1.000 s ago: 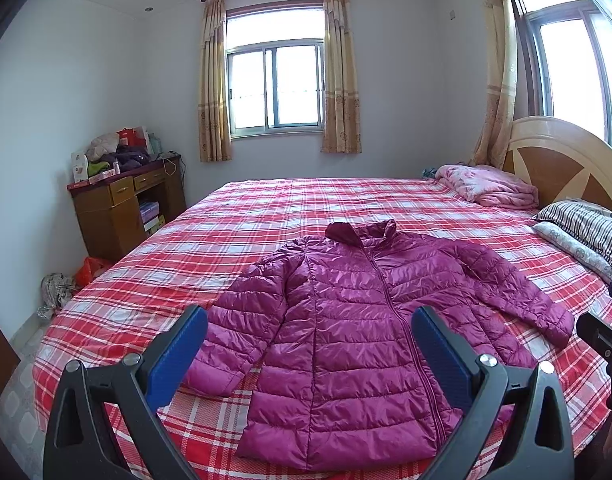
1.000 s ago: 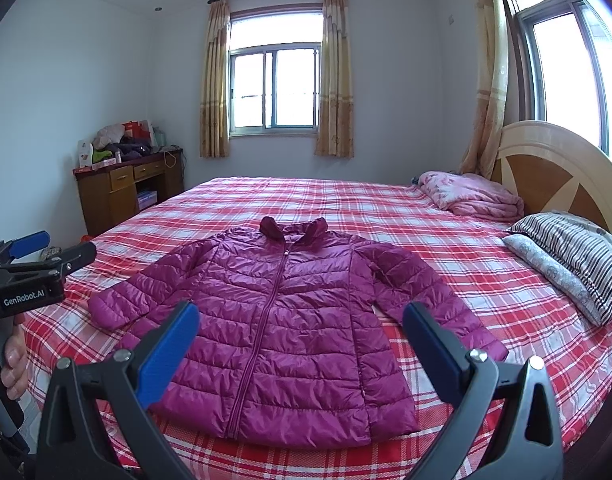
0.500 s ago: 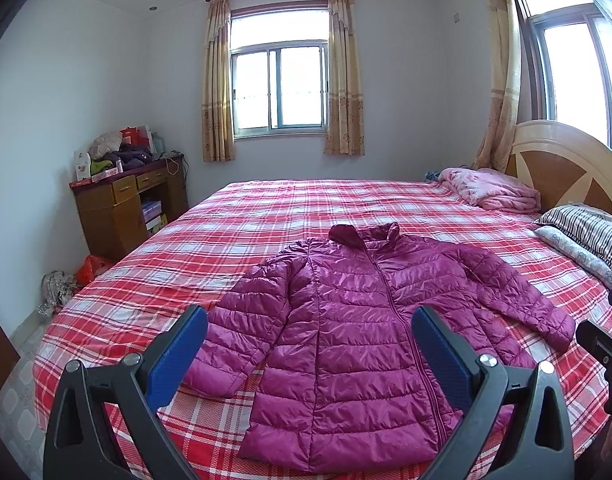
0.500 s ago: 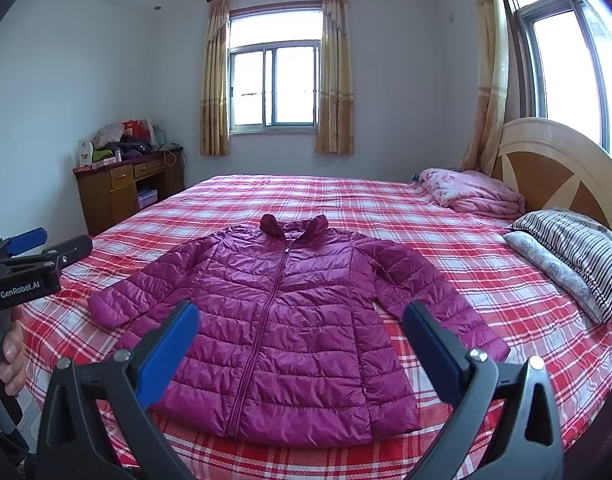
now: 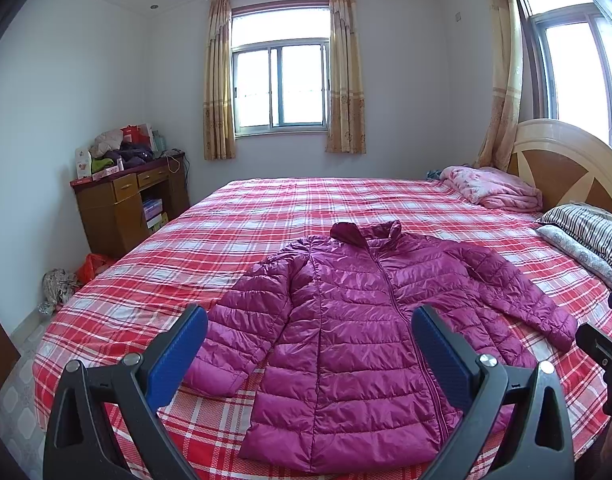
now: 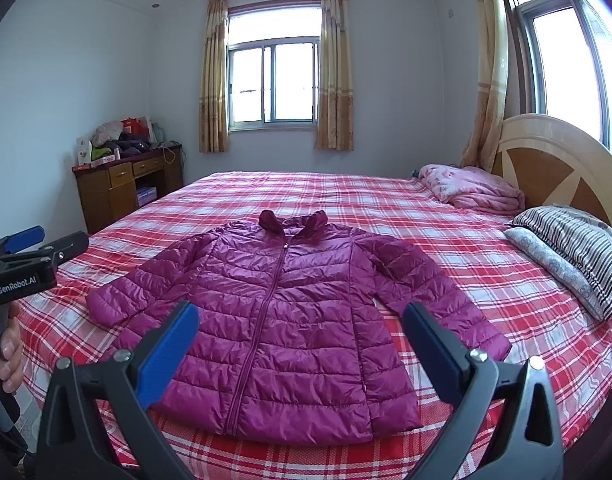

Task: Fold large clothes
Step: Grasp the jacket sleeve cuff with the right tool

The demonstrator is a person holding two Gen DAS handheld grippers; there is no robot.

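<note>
Two hand-held grippers, left (image 5: 309, 346) and right (image 6: 300, 334), gape wide above the jacket (image 6: 290, 312) spread on the bed (image 6: 385, 204); pillows (image 6: 573, 252) lie beside. "GenRobot.AI" marks the left.

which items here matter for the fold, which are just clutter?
Job: purple puffer jacket, spread flat on the plaid bed; left claw and right claw, both open.

Clutter: pink blanket, striped pillow, desk.

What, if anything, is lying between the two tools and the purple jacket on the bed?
Nothing visible. The jacket lies flat and uncovered on the bed, with the open left tool and open right tool above its hem. The pillows and blanket lie apart, near the headboard.
</note>
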